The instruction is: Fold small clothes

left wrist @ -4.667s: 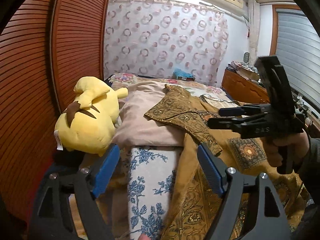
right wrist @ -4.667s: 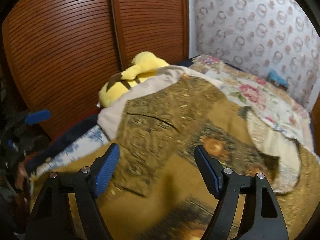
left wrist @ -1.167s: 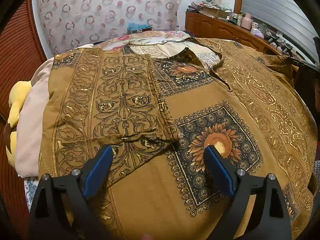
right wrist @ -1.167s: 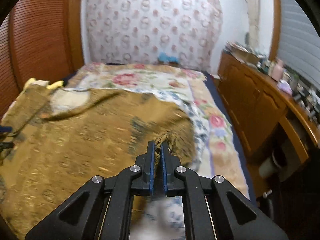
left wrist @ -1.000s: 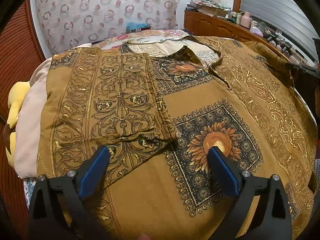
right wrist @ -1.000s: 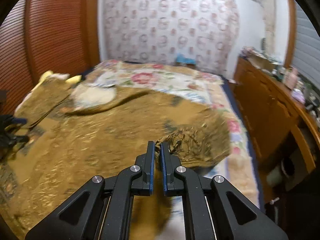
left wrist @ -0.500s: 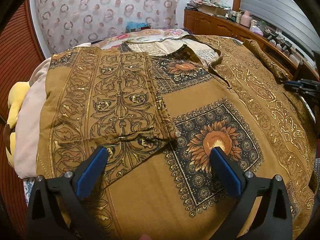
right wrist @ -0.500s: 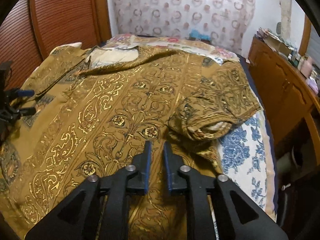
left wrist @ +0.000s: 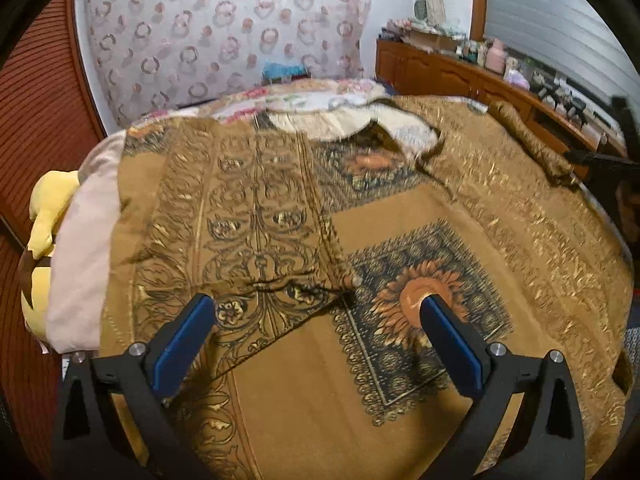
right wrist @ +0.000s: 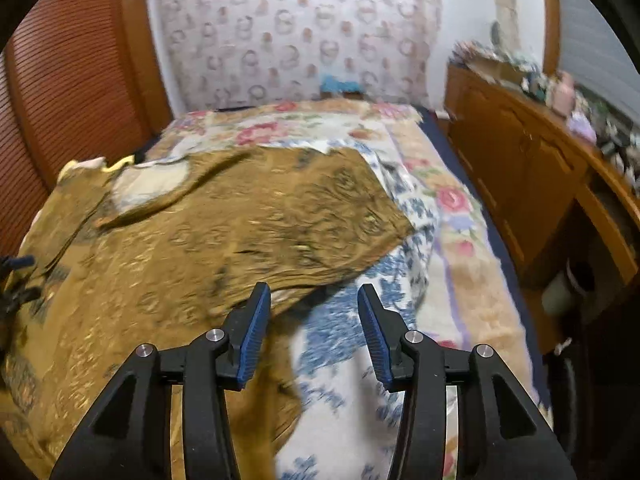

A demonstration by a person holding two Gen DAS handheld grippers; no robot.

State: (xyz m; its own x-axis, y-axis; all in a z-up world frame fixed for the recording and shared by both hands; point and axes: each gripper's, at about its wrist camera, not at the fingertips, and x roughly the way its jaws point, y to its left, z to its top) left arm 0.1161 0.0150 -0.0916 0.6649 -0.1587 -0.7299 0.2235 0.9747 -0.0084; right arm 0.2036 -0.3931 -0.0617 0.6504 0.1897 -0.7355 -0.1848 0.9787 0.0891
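Note:
A brown garment [left wrist: 400, 240] with gold scrollwork and sunflower panels lies spread flat on the bed. Its left sleeve [left wrist: 248, 216] is folded in over the body. My left gripper [left wrist: 316, 324] is open and empty, just above the garment's lower middle. In the right wrist view the same garment [right wrist: 224, 240] covers the left of the bed, its right sleeve [right wrist: 336, 216] lying out toward the blue floral sheet [right wrist: 360, 340]. My right gripper [right wrist: 312, 320] is open and empty above the sleeve's near edge. The right gripper also shows at the left wrist view's right edge [left wrist: 600, 160].
A yellow plush toy [left wrist: 40, 232] and a pink pillow [left wrist: 84, 248] sit at the bed's left. A wooden slatted wardrobe [right wrist: 72, 92] stands on the left. A wooden dresser [right wrist: 532, 168] with clutter runs along the right. A floral quilt [right wrist: 304, 128] covers the far bed.
My right gripper has opened and let go of the right sleeve, which now lies spread out flat. It has drawn back toward the bed's right edge. The left gripper stays open and has barely moved.

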